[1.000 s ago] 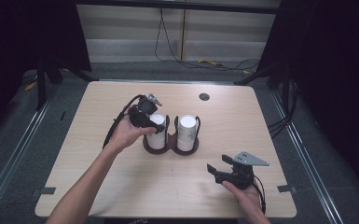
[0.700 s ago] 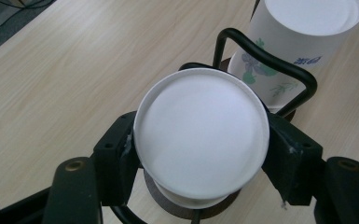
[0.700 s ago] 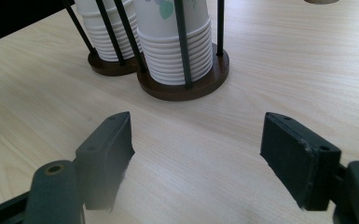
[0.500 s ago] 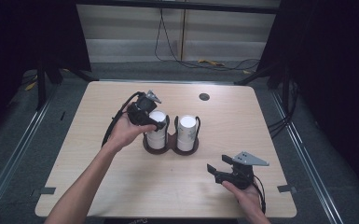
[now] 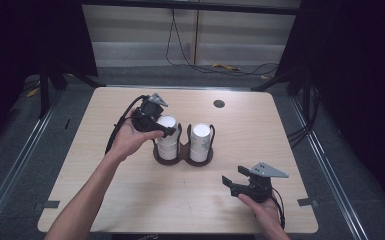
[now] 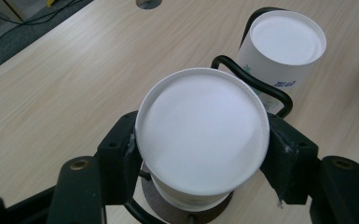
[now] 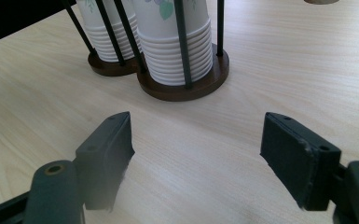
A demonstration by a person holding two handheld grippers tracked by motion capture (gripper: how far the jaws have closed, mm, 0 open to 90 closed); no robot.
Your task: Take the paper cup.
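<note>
Left gripper view: the left tongs (image 6: 200, 154) have just been closed on the top cup (image 6: 200, 140) of the stack in the holder (image 6: 256, 77). A straight lift is called for next. Near the holder, the right tongs (image 7: 196, 149) are held half open, empty.

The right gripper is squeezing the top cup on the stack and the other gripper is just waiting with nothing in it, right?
Not quite: the left gripper squeezes the top cup, as the left gripper view shows. The right gripper is the one waiting with nothing in it.
</note>
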